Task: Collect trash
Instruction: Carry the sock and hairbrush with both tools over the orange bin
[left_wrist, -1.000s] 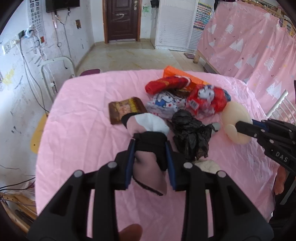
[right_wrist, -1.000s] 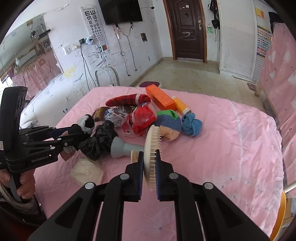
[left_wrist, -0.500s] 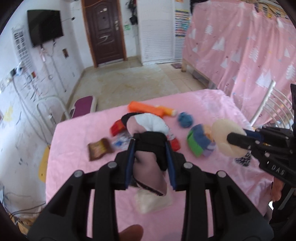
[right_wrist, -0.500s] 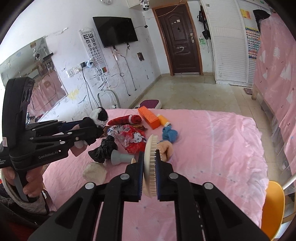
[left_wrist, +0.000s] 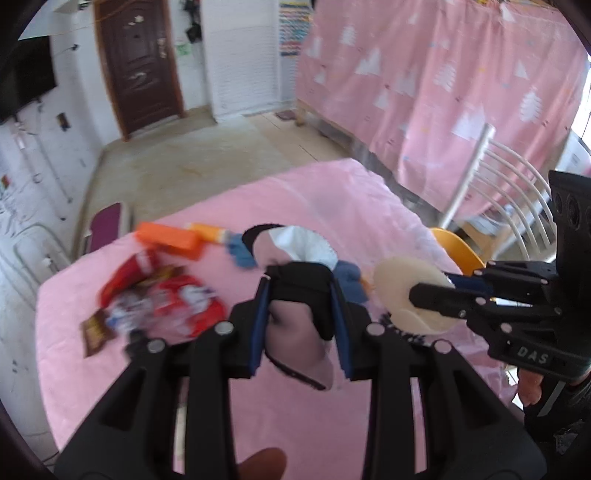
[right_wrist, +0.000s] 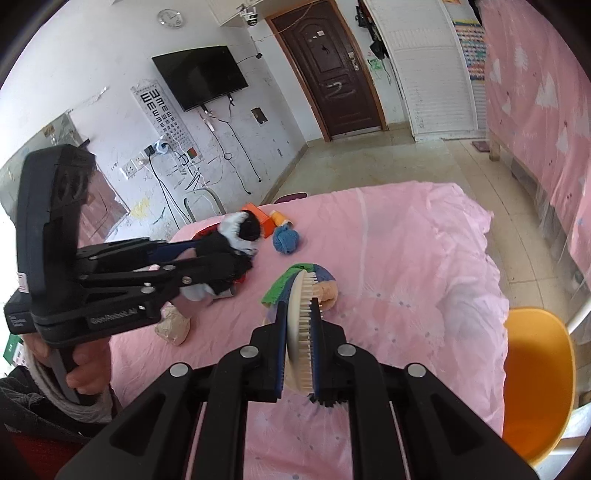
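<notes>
My left gripper (left_wrist: 300, 291) is shut on a rolled sock (left_wrist: 295, 291), pink, black and white, and holds it high above the pink table (left_wrist: 314, 192). The sock also shows in the right wrist view (right_wrist: 236, 236). My right gripper (right_wrist: 300, 314) is shut on a cream scrub brush (right_wrist: 300, 325), bristles to the right; the brush also shows in the left wrist view (left_wrist: 406, 291). On the table lie red snack wrappers (left_wrist: 162, 299), a brown wrapper (left_wrist: 96, 332) and a crumpled beige paper ball (right_wrist: 173, 325).
An orange box (left_wrist: 170, 238), an orange tube (left_wrist: 210, 232), a blue yarn ball (right_wrist: 285, 239) and a multicoloured cloth (right_wrist: 306, 280) lie on the table. An orange chair (right_wrist: 537, 376) stands at its right edge. A white metal chair (left_wrist: 502, 177) stands by the pink curtain.
Both grippers have risen and pulled back from the table, each keeping its hold. The left view has swung to the right, and the pile of items now lies lower left.
</notes>
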